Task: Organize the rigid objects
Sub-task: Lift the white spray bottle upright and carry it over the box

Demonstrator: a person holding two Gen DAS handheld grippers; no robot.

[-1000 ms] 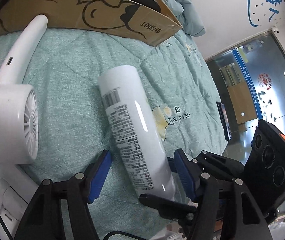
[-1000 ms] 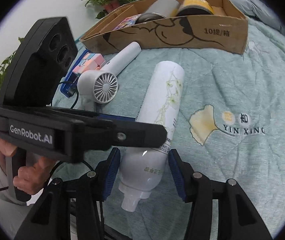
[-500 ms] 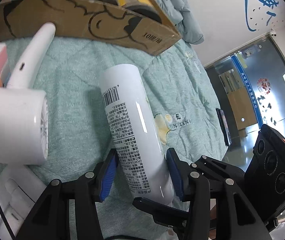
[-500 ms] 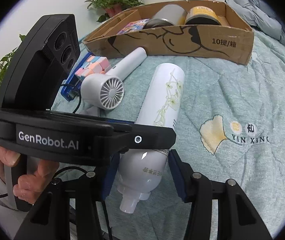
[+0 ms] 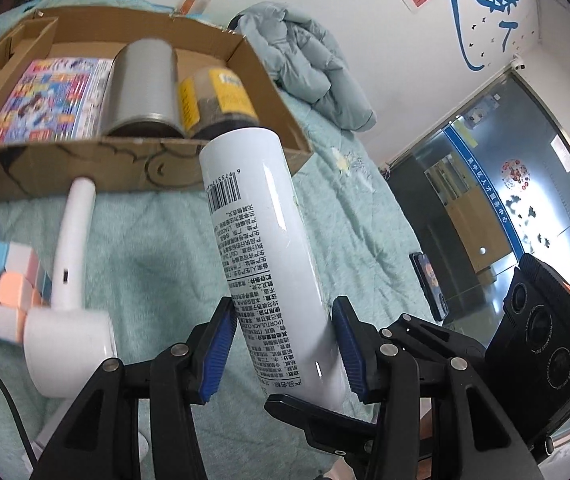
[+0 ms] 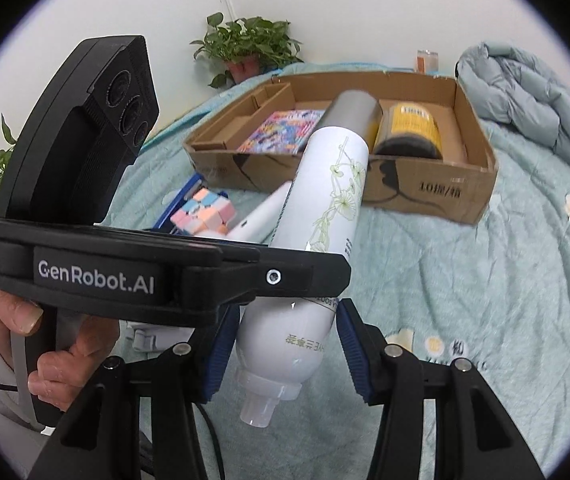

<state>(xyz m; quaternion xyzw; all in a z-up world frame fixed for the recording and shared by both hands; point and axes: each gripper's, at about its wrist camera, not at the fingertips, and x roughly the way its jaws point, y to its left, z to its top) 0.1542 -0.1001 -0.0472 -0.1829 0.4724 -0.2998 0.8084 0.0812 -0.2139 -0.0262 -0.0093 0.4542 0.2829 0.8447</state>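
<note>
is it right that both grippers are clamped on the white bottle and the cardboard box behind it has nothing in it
Not quite. Both the left gripper and right gripper do clamp the white bottle, but the cardboard box isn't empty: the right wrist view shows a colourful book, a grey cylinder and a yellow jar inside.

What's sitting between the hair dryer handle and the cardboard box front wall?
Nothing: in the left wrist view the hair dryer handle tip nearly meets the cardboard box wall, only bare quilt showing there.
</note>
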